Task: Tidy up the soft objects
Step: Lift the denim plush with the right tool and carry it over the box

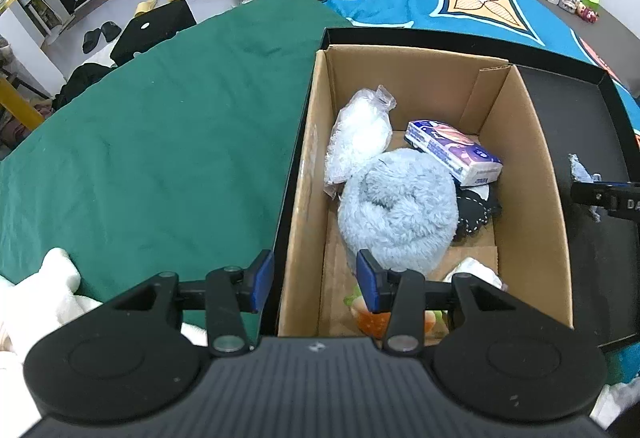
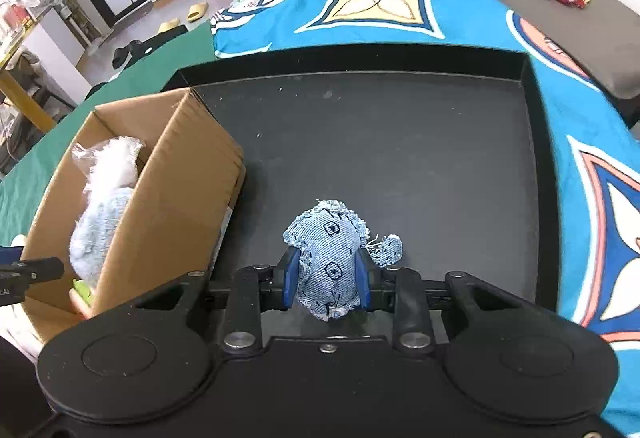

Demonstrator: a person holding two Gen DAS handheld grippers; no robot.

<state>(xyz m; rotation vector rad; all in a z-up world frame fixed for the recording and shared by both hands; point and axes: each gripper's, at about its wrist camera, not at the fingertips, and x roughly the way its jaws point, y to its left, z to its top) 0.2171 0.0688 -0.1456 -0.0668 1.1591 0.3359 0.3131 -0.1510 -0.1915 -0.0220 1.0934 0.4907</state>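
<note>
Right gripper (image 2: pixel 327 278) pinching the denim toy (image 2: pixel 328 258) mid-body — light, squashy, likely secure; left gripper (image 1: pixel 315 283) open, empty, above the cardboard box (image 1: pixel 520 142).

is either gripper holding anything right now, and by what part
The right gripper pinches the denim stuffed toy across its lower body. The left gripper is open, holding nothing.

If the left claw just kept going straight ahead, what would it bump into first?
Probably the left wall of the cardboard box: the open left gripper straddles it. Its right finger would likely brush the fluffy blue plush; depth is unclear.
</note>
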